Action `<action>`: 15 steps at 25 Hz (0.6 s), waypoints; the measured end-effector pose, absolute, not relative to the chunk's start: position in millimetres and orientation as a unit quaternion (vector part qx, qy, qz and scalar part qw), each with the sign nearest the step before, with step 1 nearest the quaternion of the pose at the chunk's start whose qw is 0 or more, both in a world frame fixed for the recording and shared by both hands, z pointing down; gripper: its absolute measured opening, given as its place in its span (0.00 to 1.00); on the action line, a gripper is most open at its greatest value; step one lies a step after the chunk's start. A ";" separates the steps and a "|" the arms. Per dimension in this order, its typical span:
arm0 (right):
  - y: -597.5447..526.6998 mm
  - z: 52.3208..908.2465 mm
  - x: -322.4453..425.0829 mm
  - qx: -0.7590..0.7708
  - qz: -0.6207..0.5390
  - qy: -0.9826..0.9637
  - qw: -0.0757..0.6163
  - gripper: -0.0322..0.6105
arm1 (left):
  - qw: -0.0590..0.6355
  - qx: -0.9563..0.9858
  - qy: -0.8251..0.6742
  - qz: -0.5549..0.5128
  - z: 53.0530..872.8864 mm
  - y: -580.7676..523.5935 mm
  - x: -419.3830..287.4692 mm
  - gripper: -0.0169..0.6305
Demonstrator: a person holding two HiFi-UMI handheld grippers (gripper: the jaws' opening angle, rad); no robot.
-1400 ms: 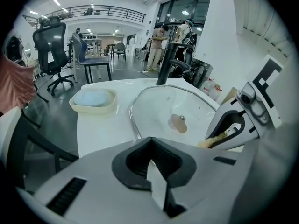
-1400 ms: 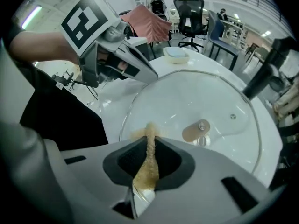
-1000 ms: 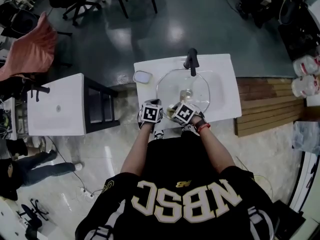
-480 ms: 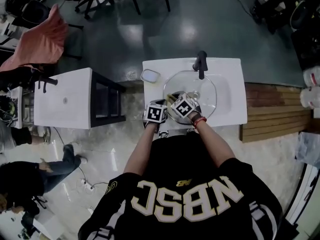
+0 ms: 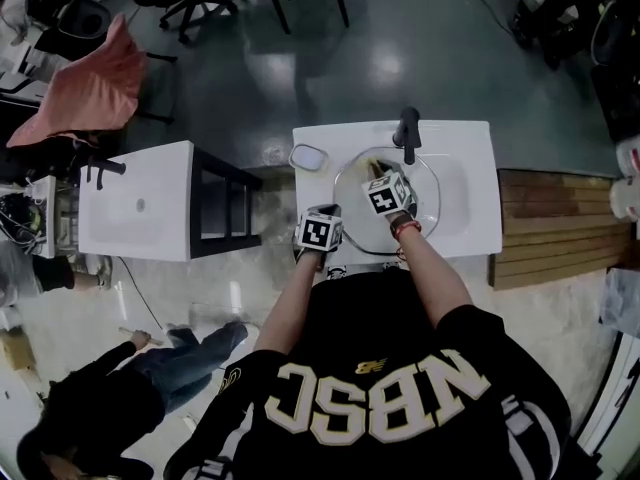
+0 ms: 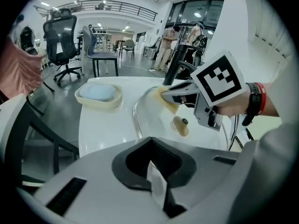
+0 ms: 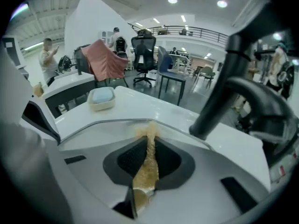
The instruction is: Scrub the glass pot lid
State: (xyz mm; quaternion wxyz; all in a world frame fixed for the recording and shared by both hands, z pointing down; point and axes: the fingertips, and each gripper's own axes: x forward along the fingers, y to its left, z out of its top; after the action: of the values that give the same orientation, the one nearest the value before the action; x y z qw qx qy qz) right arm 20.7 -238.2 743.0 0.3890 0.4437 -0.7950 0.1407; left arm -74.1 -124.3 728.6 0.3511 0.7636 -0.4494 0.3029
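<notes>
at sink (image 5: 470,198), my left gripper (image 6: 156,183) clamped on glass lid (image 6: 152,115) rim; my right gripper (image 7: 145,171) pinching yellow sponge (image 7: 148,141), pressed on lid's far edge by tap (image 7: 224,92); soap dish (image 6: 98,94) nearby.

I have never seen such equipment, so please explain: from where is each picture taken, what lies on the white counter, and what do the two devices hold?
No robot here: a person holds a two-jaw tool in each hand. One picture comes from a camera on the person's head, looking down; the other two come from cameras riding on the tools. On the white sink counter are a glass pot lid over the basin, a black faucet and a soap dish. The right tool is closed on a yellow sponge at the lid's far rim. The left tool appears closed on the lid's near edge.
</notes>
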 end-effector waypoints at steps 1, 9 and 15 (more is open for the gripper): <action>-242.2 742.0 31.1 0.460 0.138 -0.787 0.386 0.14 | 0.355 0.765 -0.448 0.298 727.5 -124.8 -73.3 0.05; -244.7 737.2 98.4 0.537 0.115 -0.733 0.401 0.14 | 0.357 0.768 -0.442 0.296 725.5 -123.7 -73.0 0.05; -218.4 735.3 145.9 0.553 0.110 -0.684 0.462 0.14 | 0.354 0.770 -0.441 0.295 725.2 -123.0 -73.2 0.05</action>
State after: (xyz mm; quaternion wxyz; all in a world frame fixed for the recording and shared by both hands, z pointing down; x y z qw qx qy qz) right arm 145.9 -218.4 735.3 0.4624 0.5533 -0.6841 0.1096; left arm -73.2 -123.0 725.2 0.3545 0.7702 -0.4408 0.2947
